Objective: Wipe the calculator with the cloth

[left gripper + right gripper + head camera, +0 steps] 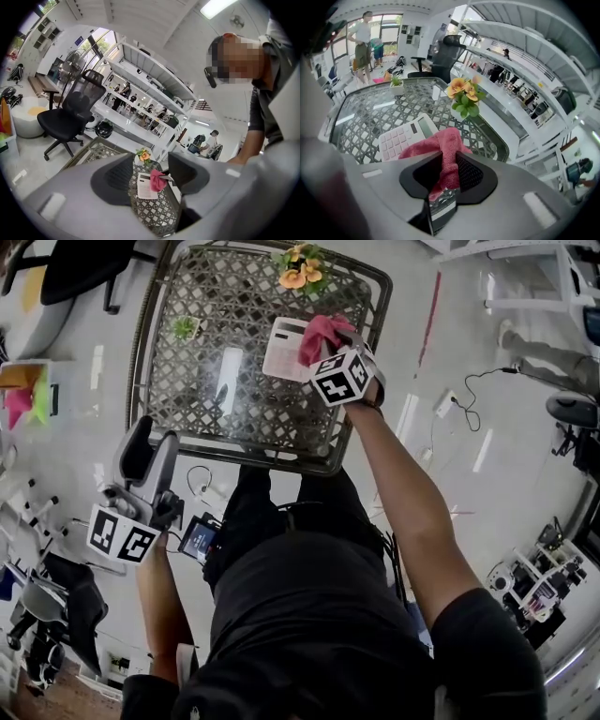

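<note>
Pink cloth [437, 143] is draping onto the calculator [401, 136], pinched by the right gripper [449, 155]; the left gripper [150, 180] is hanging with jaws spread

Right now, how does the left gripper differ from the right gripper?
The right gripper is shut on the pink cloth, while the left gripper is open with nothing between its fingers. The right gripper is over the table, with the cloth at the calculator; the left gripper is held off the table's near edge, at the person's side. Both have the same grey build.
</note>
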{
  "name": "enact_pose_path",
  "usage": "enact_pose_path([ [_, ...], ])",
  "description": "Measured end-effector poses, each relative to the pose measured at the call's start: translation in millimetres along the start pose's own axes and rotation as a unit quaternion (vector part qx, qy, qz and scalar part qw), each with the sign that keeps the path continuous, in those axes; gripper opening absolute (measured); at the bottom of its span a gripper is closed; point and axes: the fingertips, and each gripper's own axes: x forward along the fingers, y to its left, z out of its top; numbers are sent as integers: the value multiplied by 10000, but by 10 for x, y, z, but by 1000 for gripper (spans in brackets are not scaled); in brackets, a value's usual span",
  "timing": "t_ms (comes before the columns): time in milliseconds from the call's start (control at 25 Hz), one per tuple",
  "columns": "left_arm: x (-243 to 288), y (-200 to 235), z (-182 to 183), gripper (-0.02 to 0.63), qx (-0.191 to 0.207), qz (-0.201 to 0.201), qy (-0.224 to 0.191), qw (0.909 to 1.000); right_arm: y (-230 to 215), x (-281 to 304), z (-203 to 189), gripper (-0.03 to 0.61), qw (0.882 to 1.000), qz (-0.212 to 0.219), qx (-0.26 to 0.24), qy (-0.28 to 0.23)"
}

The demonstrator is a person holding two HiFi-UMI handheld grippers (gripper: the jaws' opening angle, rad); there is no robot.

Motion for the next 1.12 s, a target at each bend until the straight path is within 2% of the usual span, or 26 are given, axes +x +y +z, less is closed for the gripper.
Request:
enact_pose_path([
  [80,14,-19,13,255,10,-15,10,10000,-46,-58,-38,81,9975,-2,701,-71],
  [160,23,-30,16,255,9,-17,26,10000,-50,-90,-71,81,9895,39,1441,-124],
  [320,15,-31,18,255,8,-13,47,10000,7,-107,-121,81,9623,137,2712,-146],
  [440,-13,12,9,255,-8,22,32,10000,97,-36,-110,81,9428,238,3321,-164],
  [520,-32,51,-5,255,-23,52,20,10000,148,18,-44,81,9388,280,3428,-186],
  [840,-190,180,-22,255,-83,172,-44,9998,428,116,351,81,9421,512,3302,-274],
  [1120,-302,274,-24,255,-117,274,-87,9995,802,202,653,81,9513,908,2934,-285],
])
